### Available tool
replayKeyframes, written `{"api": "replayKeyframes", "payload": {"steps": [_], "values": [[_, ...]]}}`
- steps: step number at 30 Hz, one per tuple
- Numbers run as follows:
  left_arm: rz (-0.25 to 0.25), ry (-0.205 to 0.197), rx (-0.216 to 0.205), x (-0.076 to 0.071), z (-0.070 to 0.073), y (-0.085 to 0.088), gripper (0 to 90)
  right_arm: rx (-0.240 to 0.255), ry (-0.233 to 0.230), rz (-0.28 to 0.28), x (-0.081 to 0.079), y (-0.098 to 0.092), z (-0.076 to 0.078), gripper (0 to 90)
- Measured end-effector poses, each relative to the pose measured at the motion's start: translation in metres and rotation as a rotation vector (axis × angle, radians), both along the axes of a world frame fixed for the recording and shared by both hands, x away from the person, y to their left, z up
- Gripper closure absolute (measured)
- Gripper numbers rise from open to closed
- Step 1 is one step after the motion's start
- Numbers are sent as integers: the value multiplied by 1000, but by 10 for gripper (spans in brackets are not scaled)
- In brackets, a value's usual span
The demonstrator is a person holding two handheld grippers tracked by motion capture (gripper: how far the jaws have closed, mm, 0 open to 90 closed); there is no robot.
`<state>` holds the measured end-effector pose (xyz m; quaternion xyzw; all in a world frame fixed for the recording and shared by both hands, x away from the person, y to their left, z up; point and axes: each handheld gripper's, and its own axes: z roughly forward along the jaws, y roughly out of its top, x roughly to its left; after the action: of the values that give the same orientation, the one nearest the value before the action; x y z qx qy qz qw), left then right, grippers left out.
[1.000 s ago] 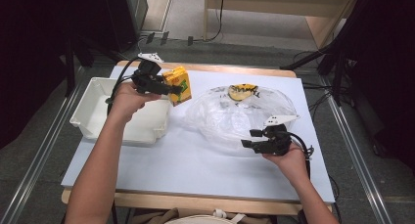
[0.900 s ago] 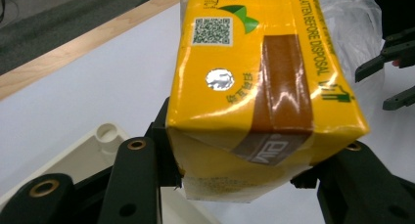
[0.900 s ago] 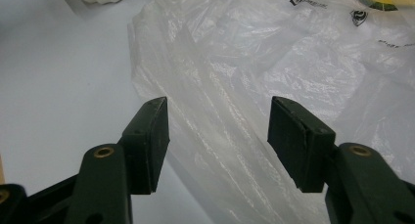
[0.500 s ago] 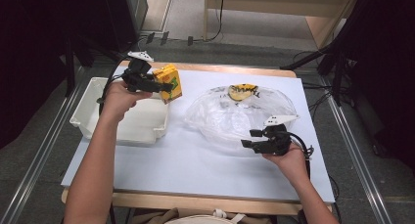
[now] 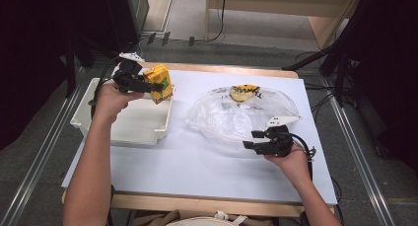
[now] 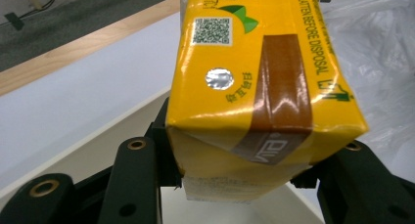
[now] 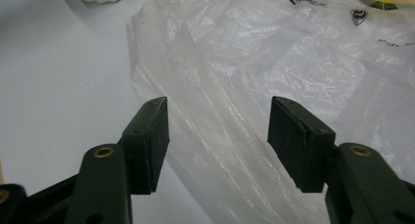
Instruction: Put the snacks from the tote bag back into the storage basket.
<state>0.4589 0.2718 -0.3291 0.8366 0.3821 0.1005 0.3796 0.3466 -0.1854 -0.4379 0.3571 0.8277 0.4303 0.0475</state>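
Note:
A yellow drink carton (image 5: 158,81) with a brown stripe hangs over the far right corner of the white bin (image 5: 123,129). My left gripper (image 5: 156,87) is shut on it; in the left gripper view the carton (image 6: 254,92) sits between both black jaws, with the bin's rim below. A clear plastic bag (image 5: 241,115) lies spread on the white table sheet, with a yellow item (image 5: 244,92) at its far edge. My right gripper (image 5: 250,139) stands open at the bag's near edge; in the right gripper view its gripper (image 7: 218,136) frames crinkled plastic (image 7: 254,77) with nothing held.
The white sheet covers a wooden table (image 5: 207,68) whose front edge (image 5: 197,204) runs along the bottom. Bare sheet (image 5: 197,167) lies between the bin and my right hand. Cables (image 5: 320,102) trail on the floor at the right.
My left gripper has carried the carton leftward from beside the bag to above the bin's far right corner. The right gripper has stayed put.

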Motion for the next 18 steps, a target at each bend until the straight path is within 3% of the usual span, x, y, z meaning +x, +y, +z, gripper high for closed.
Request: {"api": "replayKeyframes", "payload": {"steps": [4, 18], "values": [[4, -1, 24, 0, -4, 4, 520, 1, 2, 1, 0, 0, 0, 422], [17, 29, 45, 6, -29, 14, 519, 3, 3, 2, 0, 1, -1, 422]]}}
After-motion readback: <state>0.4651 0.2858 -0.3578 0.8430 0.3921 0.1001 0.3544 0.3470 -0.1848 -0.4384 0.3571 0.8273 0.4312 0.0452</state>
